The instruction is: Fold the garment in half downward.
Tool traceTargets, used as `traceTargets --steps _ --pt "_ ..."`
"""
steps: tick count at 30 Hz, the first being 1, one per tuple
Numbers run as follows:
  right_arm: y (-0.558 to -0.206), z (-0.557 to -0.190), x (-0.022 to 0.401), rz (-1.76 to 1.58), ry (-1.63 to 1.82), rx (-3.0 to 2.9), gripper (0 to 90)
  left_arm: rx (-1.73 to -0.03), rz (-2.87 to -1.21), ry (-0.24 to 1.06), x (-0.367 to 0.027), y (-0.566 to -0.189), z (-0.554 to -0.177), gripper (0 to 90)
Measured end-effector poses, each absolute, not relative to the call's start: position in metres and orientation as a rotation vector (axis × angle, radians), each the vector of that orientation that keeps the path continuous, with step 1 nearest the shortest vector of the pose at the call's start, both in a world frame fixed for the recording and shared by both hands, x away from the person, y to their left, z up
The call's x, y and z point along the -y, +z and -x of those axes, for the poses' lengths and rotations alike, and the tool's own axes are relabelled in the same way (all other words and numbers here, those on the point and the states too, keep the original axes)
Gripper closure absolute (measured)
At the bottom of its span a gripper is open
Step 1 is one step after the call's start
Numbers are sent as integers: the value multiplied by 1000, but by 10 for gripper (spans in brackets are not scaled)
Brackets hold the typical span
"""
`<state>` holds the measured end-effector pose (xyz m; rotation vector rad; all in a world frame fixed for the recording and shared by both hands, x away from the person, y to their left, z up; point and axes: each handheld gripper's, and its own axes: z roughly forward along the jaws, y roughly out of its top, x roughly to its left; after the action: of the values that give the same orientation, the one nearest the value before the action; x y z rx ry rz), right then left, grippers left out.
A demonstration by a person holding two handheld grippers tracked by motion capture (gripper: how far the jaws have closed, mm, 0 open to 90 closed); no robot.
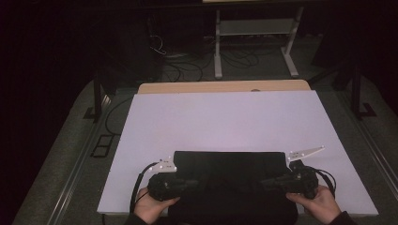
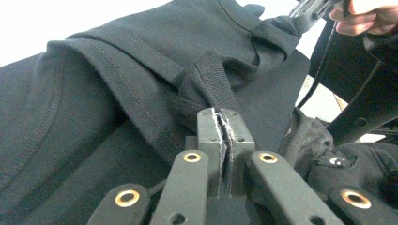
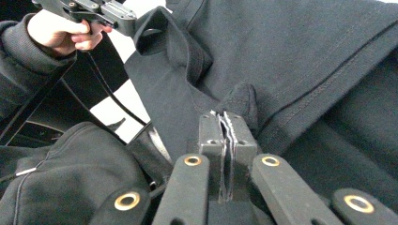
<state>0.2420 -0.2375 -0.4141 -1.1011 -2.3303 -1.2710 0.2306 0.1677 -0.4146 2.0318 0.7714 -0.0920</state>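
Cloth: black knit garment [image 1: 230,180], soft and limp, light by the look, sure to sag and drape wherever unsupported; no fragility, little slip on the ribbed hems.
Place: on the white board [image 1: 225,117], at its near edge, spread flat between both hands.
Axis: long side across the board, left to right; far edge straight and parallel to the board's far edge. Which end is neck or hem, hard to tell.
Hold points: stitched hems and band, thicker than the plain cloth, best for a firm pinch; one at each near corner to keep the cloth taut.
Left gripper [image 2: 224,123]: jaws closed tight on a fold of the garment by its banded edge, at the left near corner.
Right gripper [image 3: 224,124]: jaws closed tight on a bunched fold beside a hem, at the right near corner.
Around: wooden table edge [image 1: 225,87] beyond the board; cables and a rack on the dark floor farther off.
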Motion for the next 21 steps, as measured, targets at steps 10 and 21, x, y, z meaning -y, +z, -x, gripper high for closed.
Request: traceTargets --steps 10,21 --pt "-414 -237 239 1099 -1260 2342 855 -760 -2060 -103 -163 -419 -226 858" --pt "-413 -234 236 1093 -1242 2388 768 -769 -2004 -54 -168 -416 -225 659"
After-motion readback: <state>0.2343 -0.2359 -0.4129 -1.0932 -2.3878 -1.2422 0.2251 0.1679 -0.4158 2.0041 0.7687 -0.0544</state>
